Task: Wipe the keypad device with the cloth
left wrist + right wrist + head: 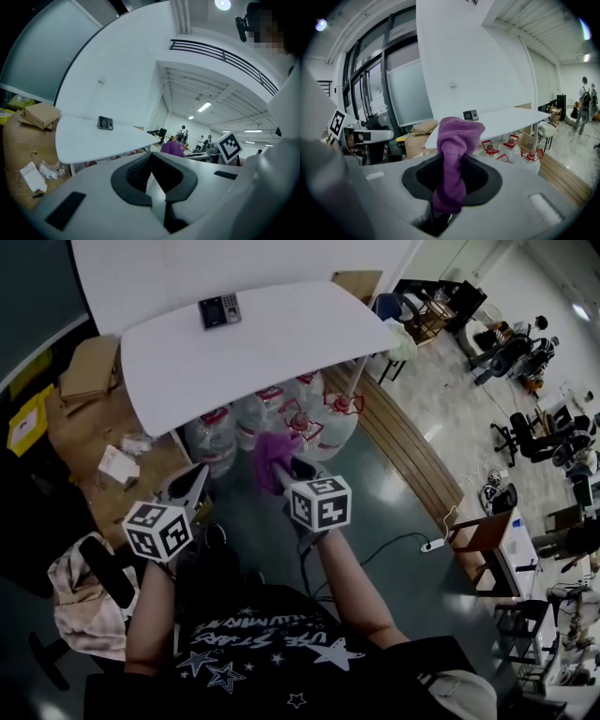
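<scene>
A small dark keypad device (219, 310) (105, 123) (470, 115) lies near the far edge of the white table (253, 352), well away from both grippers. My right gripper (279, 468) (451, 185) is shut on a purple cloth (271, 455) (455, 154), which sticks up from between its jaws. The cloth also shows in the left gripper view (172, 148). My left gripper (194, 482) (152, 176) hangs short of the table at the left, jaws together with nothing in them.
Large water bottles (281, 418) with red caps stand under the table. Cardboard boxes (89, 371) and brown paper pile up at the left. A power strip (431, 545) and cable lie on the floor. Chairs and people are far off at the right.
</scene>
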{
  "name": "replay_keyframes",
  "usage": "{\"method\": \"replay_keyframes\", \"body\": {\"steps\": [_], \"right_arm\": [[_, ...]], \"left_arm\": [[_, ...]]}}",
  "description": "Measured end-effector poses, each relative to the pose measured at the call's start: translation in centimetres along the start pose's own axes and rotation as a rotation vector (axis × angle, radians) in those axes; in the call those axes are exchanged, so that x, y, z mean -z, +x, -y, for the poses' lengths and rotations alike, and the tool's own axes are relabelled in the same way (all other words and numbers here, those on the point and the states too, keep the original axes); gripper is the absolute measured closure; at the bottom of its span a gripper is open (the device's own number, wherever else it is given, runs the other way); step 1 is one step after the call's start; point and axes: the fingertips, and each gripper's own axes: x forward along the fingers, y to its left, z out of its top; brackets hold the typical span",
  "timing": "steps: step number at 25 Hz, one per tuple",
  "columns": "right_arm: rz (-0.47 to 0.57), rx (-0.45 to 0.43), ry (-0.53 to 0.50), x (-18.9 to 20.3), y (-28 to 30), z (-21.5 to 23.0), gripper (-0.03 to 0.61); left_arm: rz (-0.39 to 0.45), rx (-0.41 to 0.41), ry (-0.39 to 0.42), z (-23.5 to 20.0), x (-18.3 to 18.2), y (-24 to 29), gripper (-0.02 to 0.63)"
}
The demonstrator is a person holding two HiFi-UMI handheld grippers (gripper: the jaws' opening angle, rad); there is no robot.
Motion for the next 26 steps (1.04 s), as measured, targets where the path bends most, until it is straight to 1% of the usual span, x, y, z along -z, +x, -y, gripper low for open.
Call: {"method": "replay_keyframes", "body": {"steps": [4, 8, 12, 18, 26], "right_arm": [[-0.010, -0.031, -0.031, 0.4, -1.2, -0.6, 0.479], [-0.010, -0.042, -0.038, 0.7, -1.9, -0.9, 0.479], [-0.014, -0.049, -0.049, 0.9, -2.0, -1.2, 0.479], [-0.013, -0.046, -0.058, 1.2, -2.5, -1.4, 0.479], [-0.004, -0.045, -0.063, 0.8, -2.4, -1.3, 0.479]], "left_arm": [[0.004, -0.003, 0.009, 1.5, 0.1, -0.6, 0.606], [0.006, -0.009, 0.012, 2.1, 0.3, -1.1, 0.606], [0.005, -0.023, 0.015, 2.1, 0.4, -1.4, 0.606], [0.047, -0.071, 0.039, 2.2, -0.1, -2.2, 0.606], [0.043, -0.081, 0.041, 1.9, -0.3, -2.4, 0.606]]}}
